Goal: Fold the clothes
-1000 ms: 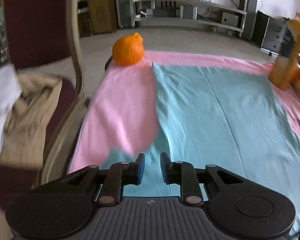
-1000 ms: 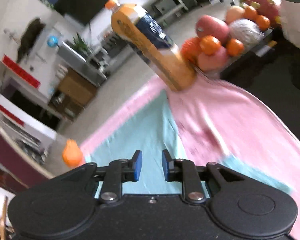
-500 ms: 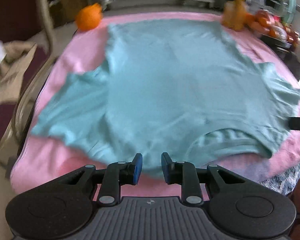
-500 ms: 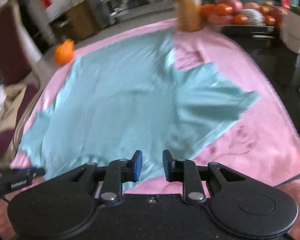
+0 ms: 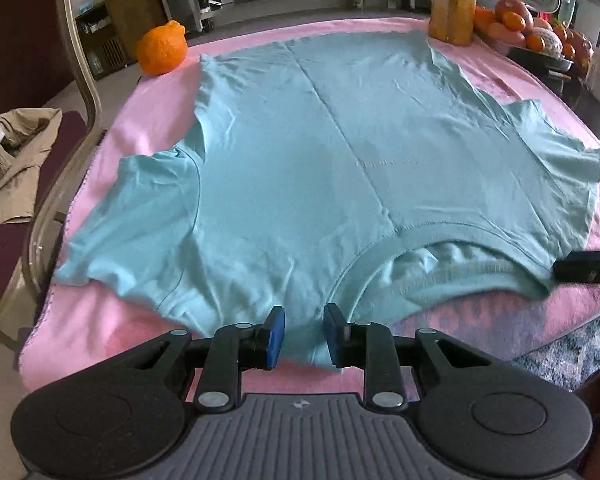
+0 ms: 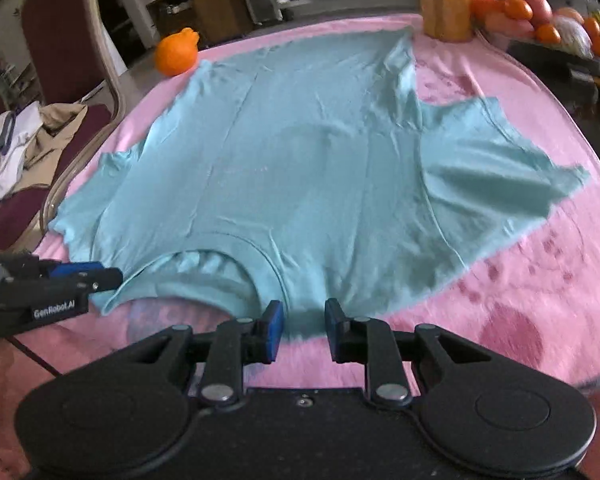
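Observation:
A teal T-shirt point(image 5: 320, 152) lies spread flat on the pink cloth point(image 5: 148, 120), collar toward me, both sleeves out; it also shows in the right wrist view point(image 6: 300, 168). My left gripper point(image 5: 302, 338) is open, its blue pads either side of the shirt's near shoulder edge, left of the collar point(image 5: 440, 264). My right gripper point(image 6: 302, 328) is open over the shoulder edge just right of the collar point(image 6: 204, 272). The left gripper also shows in the right wrist view point(image 6: 80, 276), and the right gripper's tip in the left wrist view point(image 5: 584, 270).
An orange fruit point(image 5: 162, 50) sits at the far left corner of the table and a juice bottle point(image 5: 452, 8) at the far right. A fruit bowl point(image 5: 540, 36) stands beyond it. A chair point(image 5: 28, 120) with piled clothes point(image 5: 12, 160) is on the left.
Both grippers have pulled back from the far end toward the near edge, so the whole shirt is now in view. They have come down close to the collar. Both stay open.

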`<act>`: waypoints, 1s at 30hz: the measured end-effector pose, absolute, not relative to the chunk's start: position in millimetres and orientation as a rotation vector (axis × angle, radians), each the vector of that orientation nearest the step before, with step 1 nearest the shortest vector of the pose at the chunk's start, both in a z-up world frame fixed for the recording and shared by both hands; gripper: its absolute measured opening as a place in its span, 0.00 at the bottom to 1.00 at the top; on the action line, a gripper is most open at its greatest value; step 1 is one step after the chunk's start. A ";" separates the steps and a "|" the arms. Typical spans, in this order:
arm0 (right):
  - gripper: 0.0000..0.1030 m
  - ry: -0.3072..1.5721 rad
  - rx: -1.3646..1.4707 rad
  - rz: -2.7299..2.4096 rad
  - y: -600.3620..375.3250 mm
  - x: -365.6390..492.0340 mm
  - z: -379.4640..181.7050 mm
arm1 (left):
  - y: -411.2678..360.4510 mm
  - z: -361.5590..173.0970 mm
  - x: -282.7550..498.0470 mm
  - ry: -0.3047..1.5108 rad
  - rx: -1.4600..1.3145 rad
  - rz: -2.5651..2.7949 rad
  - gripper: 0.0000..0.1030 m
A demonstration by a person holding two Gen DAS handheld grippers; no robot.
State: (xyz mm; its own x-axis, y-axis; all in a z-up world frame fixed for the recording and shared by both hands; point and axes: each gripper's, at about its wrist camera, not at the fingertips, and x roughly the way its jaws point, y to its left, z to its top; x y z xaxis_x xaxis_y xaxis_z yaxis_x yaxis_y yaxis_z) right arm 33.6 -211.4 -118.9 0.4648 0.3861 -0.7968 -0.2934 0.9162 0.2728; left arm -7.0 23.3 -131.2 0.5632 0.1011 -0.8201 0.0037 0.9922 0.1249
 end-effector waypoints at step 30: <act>0.09 0.849 1.028 -0.106 -420.9 125.2 -146.3 | -1.7 -91.9 -1.5 0.970 0.103 -0.016 0.27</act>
